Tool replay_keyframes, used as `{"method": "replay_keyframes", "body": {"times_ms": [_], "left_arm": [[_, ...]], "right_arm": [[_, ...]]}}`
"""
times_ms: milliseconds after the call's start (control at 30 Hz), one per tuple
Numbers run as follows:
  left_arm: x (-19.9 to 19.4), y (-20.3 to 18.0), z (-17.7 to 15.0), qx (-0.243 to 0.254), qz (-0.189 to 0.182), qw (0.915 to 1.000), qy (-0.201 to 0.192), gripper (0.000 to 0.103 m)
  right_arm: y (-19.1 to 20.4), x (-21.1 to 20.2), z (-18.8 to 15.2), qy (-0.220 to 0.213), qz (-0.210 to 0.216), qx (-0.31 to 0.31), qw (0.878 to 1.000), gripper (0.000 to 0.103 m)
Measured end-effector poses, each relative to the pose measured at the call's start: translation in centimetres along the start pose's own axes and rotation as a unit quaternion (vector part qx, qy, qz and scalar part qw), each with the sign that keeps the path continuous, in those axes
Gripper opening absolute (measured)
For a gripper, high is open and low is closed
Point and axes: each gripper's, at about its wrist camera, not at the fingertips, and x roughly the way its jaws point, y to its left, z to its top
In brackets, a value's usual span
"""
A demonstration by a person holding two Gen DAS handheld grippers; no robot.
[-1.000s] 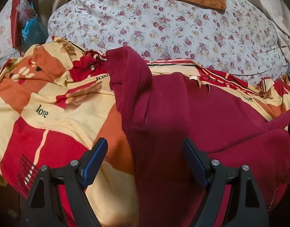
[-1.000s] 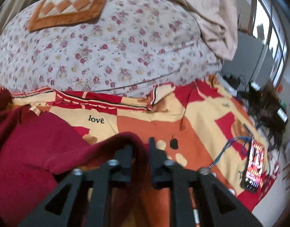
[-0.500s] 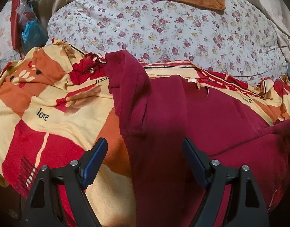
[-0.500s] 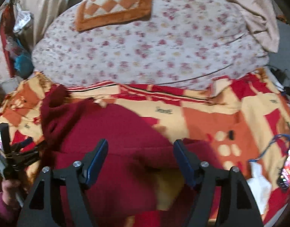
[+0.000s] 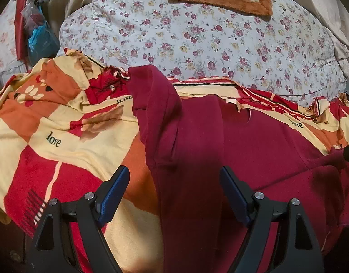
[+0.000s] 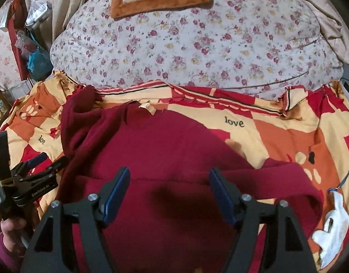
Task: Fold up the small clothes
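Both grippers hang open over the dark red knit garment, spread on the red, orange and cream patchwork blanket.

The right gripper, angled down, has just let its jaws go wide; nothing is pinched, and a folded-over sleeve runs crosswise just beyond its tips. The left gripper also stands apart and empty, at the garment's left edge, where the other sleeve lies lengthwise ahead, so I'd say the left hand is nearer that one.

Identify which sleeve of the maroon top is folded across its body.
The sleeve at picture right in the right wrist view lies across the maroon top; the other sleeve stretches away from it.
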Motion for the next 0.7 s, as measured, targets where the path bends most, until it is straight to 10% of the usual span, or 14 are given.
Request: {"method": "replay_keyframes", "body": {"times_ms": [700], "left_arm": [[0.5, -0.3, 0.4, -0.014, -0.003, 0.9999, 0.009, 0.064]], "right_arm": [[2.1, 2.4, 0.1, 0.021, 0.001, 0.001, 1.000, 0.079]]}}
